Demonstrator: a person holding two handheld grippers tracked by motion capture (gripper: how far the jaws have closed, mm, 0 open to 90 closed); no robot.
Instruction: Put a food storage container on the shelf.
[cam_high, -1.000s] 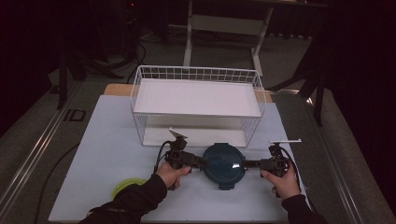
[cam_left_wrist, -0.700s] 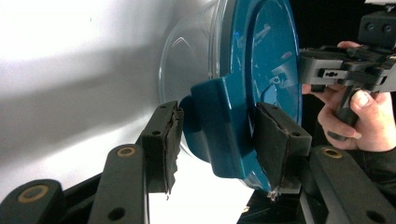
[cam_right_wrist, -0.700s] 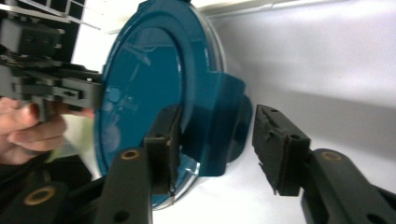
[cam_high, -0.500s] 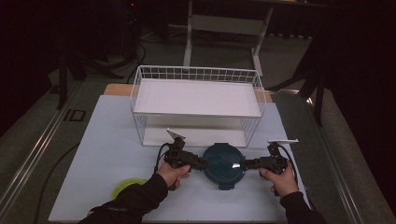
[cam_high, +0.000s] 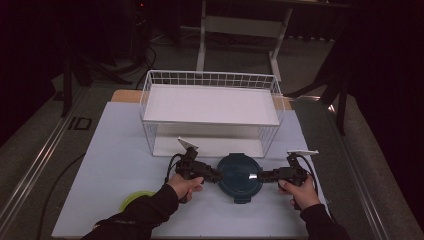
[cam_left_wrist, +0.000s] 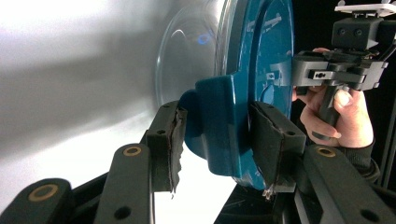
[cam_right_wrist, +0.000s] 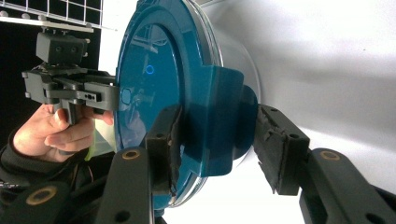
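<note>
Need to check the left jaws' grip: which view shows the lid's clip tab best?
Left gripper view: the clip tab sits between its jaws. The high view shows the whole teal lid, tabs tiny; the right gripper view shows the opposite tab.

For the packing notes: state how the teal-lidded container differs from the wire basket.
The container is round with a dark teal lid; the wire basket is rectangular and white. The container is lidded; the wire basket is open-topped. The container is lower than the wire basket. Both stand on the white mat.
</note>
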